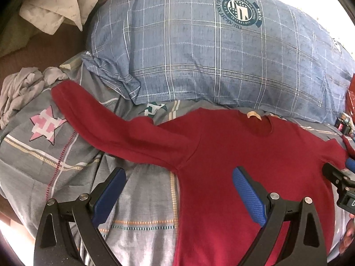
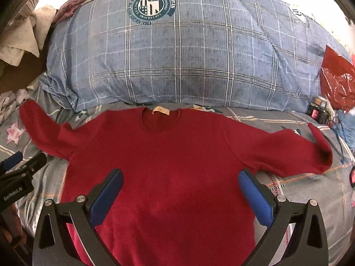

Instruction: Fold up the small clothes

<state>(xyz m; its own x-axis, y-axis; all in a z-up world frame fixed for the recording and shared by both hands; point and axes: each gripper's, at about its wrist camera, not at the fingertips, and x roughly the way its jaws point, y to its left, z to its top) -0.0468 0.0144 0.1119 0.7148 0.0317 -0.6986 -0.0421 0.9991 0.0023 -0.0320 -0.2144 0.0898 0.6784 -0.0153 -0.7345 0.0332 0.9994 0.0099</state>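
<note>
We spread the red long-sleeved top [image 2: 168, 155] flat for folding; our left gripper [image 1: 178, 179] and right gripper [image 2: 180, 181] hover spread wide, empty.

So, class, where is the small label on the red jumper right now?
In the right wrist view, the label sits inside the red jumper's neckline, just below the blue checked pillow.

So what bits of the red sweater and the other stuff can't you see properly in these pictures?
- Red sweater: its bottom hem is cut off by the lower edge in both views, behind the open right gripper and left gripper.
- Right sleeve cuff: folded over, so its opening is hidden.
- Pillow badge wording: too small and warped to read.
- Small dark items beside the red plastic bag: too small to identify.
</note>
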